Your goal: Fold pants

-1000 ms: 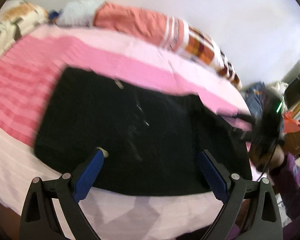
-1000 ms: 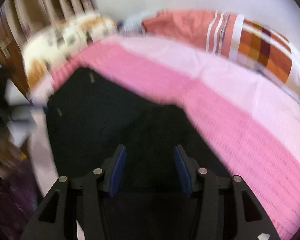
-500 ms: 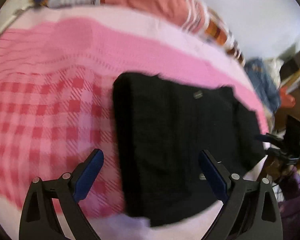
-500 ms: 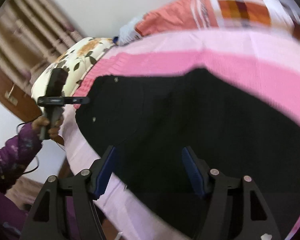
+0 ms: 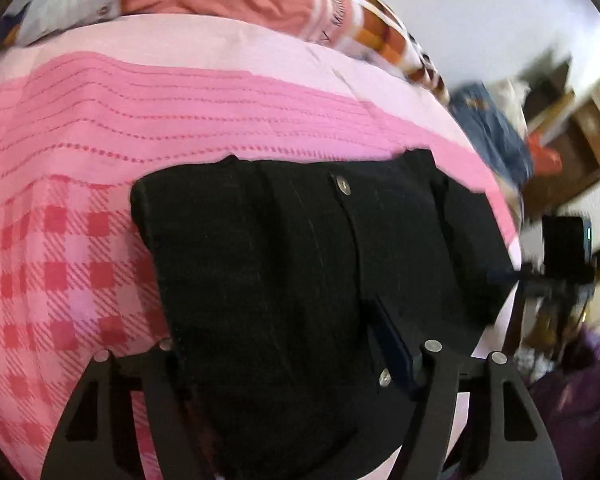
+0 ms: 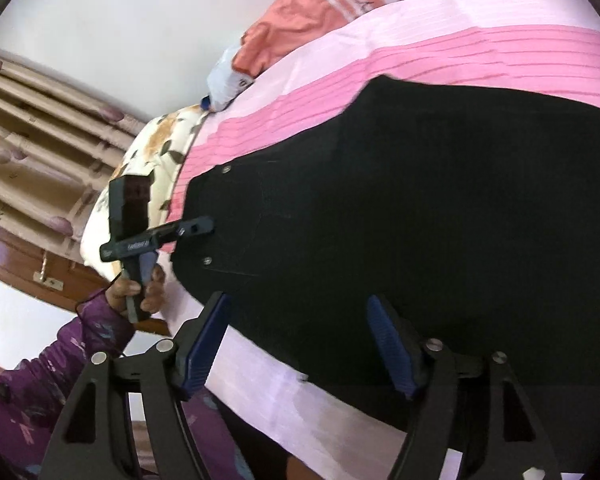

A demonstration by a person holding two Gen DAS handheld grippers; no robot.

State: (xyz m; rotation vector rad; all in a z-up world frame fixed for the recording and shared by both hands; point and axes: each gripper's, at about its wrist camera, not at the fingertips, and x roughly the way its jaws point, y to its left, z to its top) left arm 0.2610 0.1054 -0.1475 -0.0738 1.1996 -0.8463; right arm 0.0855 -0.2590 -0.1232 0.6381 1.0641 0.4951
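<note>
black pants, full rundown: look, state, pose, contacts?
The black pants are dark, denim-like cloth with small metal rivets, lying flat and already folded over on the pink bedspread. The left hand-held gripper straddles the near edge, its jaws just closing. The right hand-held gripper hovers open over another edge.

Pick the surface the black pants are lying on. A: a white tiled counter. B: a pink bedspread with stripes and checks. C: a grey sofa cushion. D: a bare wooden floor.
B: the black pants lie spread on the pink bedspread, whose striped bands and red checks show in the left wrist view.
</note>
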